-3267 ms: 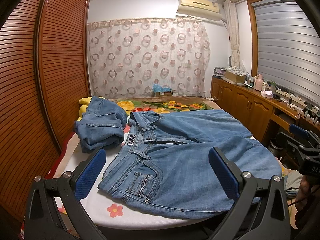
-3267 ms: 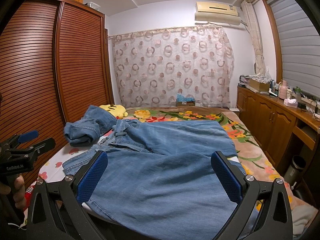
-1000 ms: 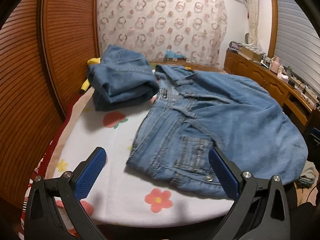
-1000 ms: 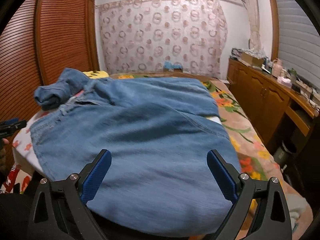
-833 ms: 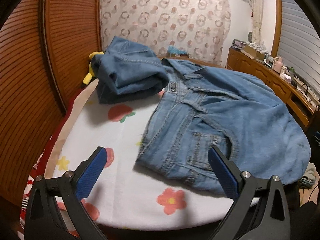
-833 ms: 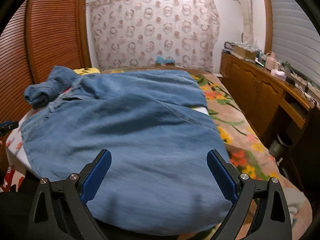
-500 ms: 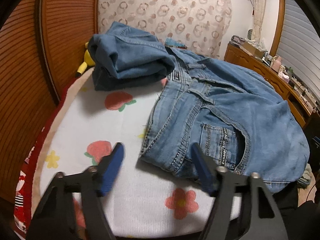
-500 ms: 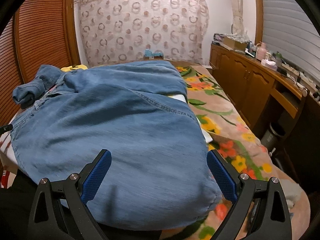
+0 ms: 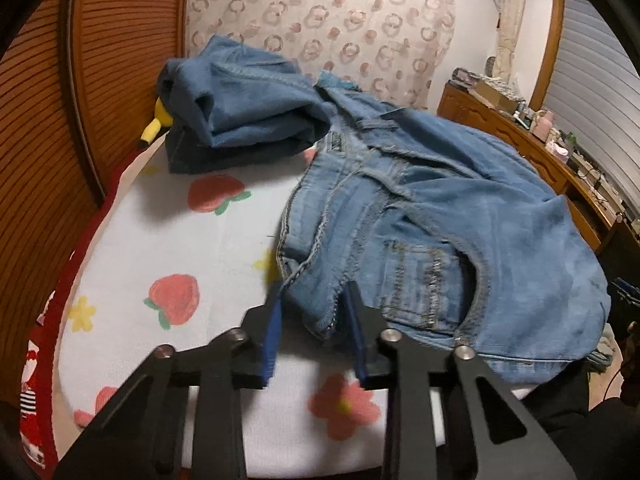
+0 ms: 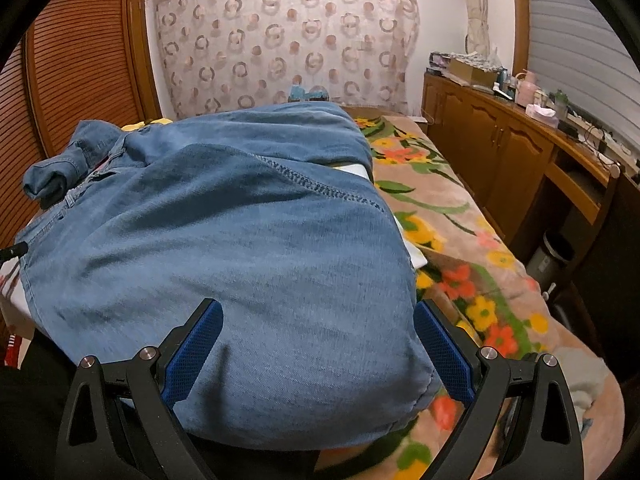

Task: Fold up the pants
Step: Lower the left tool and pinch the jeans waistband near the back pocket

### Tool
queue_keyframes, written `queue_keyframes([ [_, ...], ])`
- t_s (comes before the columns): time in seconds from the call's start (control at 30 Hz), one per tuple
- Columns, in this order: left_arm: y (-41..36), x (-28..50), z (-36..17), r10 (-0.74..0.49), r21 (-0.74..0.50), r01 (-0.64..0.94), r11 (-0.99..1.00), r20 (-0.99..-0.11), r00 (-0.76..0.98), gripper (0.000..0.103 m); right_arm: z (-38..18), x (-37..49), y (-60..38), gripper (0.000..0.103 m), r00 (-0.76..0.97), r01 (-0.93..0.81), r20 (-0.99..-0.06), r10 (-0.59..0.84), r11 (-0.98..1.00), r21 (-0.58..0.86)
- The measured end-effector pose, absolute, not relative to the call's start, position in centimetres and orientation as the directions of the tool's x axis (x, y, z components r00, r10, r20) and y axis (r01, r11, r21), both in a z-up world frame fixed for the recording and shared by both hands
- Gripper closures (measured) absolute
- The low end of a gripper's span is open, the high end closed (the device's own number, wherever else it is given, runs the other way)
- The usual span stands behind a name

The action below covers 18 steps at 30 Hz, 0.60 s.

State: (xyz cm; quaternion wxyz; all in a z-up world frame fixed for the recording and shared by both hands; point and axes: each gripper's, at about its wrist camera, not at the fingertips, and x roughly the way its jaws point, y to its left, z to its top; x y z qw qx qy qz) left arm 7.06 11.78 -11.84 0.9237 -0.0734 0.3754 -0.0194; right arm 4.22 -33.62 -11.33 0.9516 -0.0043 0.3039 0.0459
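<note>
Light blue jeans (image 9: 440,220) lie spread on the bed, waistband toward the left, a back pocket facing up. My left gripper (image 9: 314,300) straddles the near corner of the waistband. Its jaws are closing with that denim corner between them, and a gap still shows along the pads. In the right wrist view the legs of the jeans (image 10: 220,240) bulge over the bed's near edge. My right gripper (image 10: 320,344) hovers over them with its jaws wide open and nothing held.
A second pair of folded jeans (image 9: 240,108) sits at the back left on the strawberry-print sheet (image 9: 160,240), with a yellow plush toy (image 9: 156,124) behind. A slatted wardrobe (image 9: 40,120) is on the left. A floral blanket (image 10: 460,240), wooden cabinets (image 10: 500,152) and a bin (image 10: 556,256) are on the right.
My left gripper has come down toward the waistband corner and its jaws have narrowed from wide open to close around it. The right gripper has drifted right along the legs, still open.
</note>
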Motion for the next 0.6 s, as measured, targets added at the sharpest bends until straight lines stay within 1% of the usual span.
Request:
queue_keyframes([
  [0.07,11.5,6.8,-11.1,-0.097,-0.151,-0.008,0.989,-0.678,0.729,0.083,-11.4,5.0,-34.8,0.006,0.810,-0.093,-0.579,0.091,0.995,0.027],
  [0.17,10.9,6.5,-9.8,-0.111,-0.148,0.017,0.989,-0.656,0.747,0.086,-11.0,6.1,-36.1,0.006,0.809,-0.095,-0.580,0.097,0.995,0.034],
  [0.3,10.2,6.5,-8.9,-0.121,-0.138,0.041,0.990,-0.640,0.758,0.087,-11.1,7.0,-36.9,0.006,0.805,-0.090,-0.584,0.105,0.994,0.056],
  [0.4,9.7,6.7,-8.5,-0.122,-0.130,0.049,0.990,-0.635,0.763,0.087,-11.5,7.7,-37.2,0.010,0.795,-0.090,-0.596,0.114,0.993,0.070],
  [0.6,9.7,6.8,-9.0,-0.117,-0.125,0.047,0.991,-0.645,0.755,0.087,-11.8,8.2,-37.4,0.014,0.772,-0.095,-0.621,0.135,0.991,0.097],
])
